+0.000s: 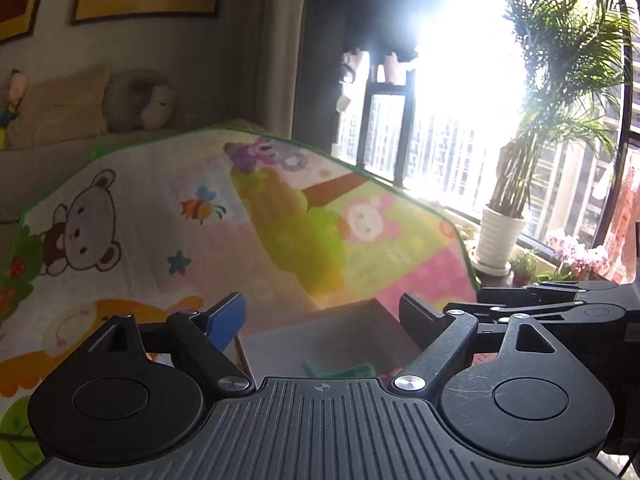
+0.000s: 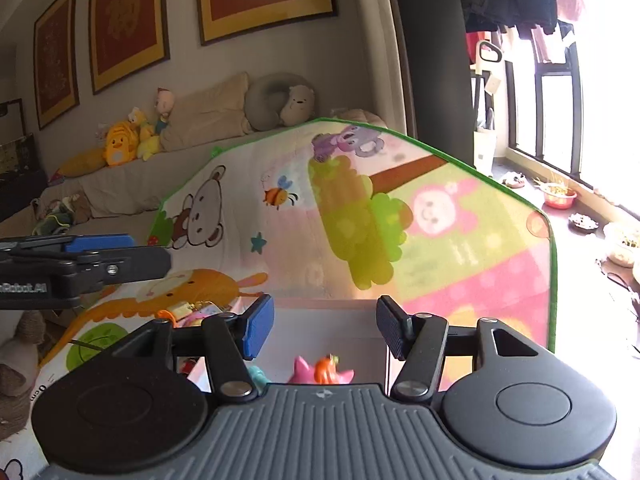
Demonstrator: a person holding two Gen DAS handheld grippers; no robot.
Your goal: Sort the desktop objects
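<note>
**Both grippers poised over sorting box, nothing in hand**

Two handheld grippers hover side by side above a shallow, straight-walled box [image 2: 320,312] set on a tabletop draped w/ a fuzzy cartoon-print blanket [image 2: 440,240] (bears, a bee, a pink rabbit, green trim). The left gripper [image 1: 320,320] has its fingers spread wide, nothing between them; the right gripper [image 2: 324,328] likewise stands apart and empty. Each pairs a blue pad w/ a black ribbed one.

Task items sit low in both views, partly hidden by the gripper bodies. In the right wrist view, a pink toy [image 2: 302,370] w/ pointed ears lies in the box, touching an orange toy [image 2: 326,368]; both look like glossy moulded plastic or rubber, rounded shapes. A teal piece [image 2: 256,374] peeks out beside them. Outside the box's left wall, a small cluster of trinkets [image 2: 192,312], incl. an orange loop and a pale tag, lies on the blanket. The left wrist view shows a green item [image 1: 340,370] on the box floor, too blurred to identify.

Judgement: sorting appears midway, some pieces boxed, others loose. Next move likely calls for one gripper to drop toward the loose trinkets, approx. centre the fingers round one small piece, and close gently; small, irregular shapes on soft pile may slip or snag.
</note>
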